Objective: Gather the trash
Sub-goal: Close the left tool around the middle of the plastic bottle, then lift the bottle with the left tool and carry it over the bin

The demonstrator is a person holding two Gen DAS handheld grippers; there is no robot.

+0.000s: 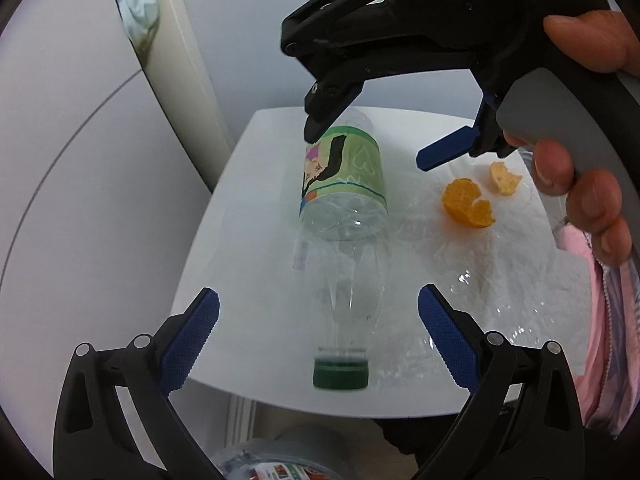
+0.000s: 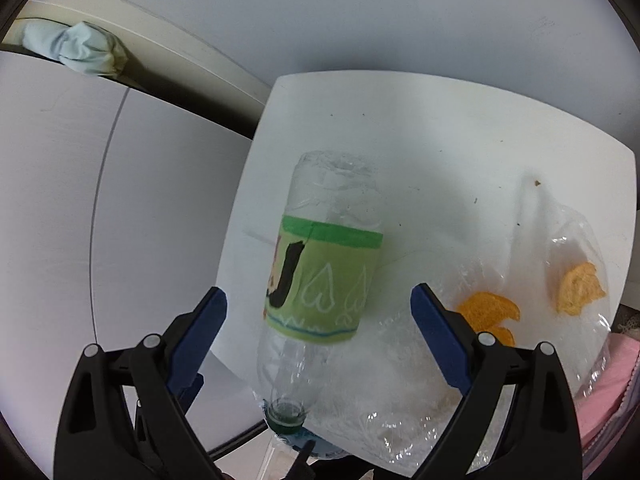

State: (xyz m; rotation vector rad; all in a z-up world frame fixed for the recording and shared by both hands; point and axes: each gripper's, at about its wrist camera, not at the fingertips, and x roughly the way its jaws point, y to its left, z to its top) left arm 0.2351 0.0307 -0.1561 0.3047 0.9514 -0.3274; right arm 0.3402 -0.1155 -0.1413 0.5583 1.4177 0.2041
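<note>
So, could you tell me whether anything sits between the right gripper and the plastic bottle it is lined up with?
Nothing visible does. The right gripper is open, with the plastic bottle lying between its fingers on the white table. The orange peels and clear plastic bag lie off to the side.

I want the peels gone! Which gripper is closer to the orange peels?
Right. The right gripper hangs open over the bottle, beside the orange peels. The left gripper is farther back, open around the bottle's neck.

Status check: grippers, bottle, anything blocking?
Left gripper open, right gripper open, both over the bottle. Bottle lies on the table, cap on, ungrasped. Peels and plastic wrap alongside; nothing blocking.
</note>
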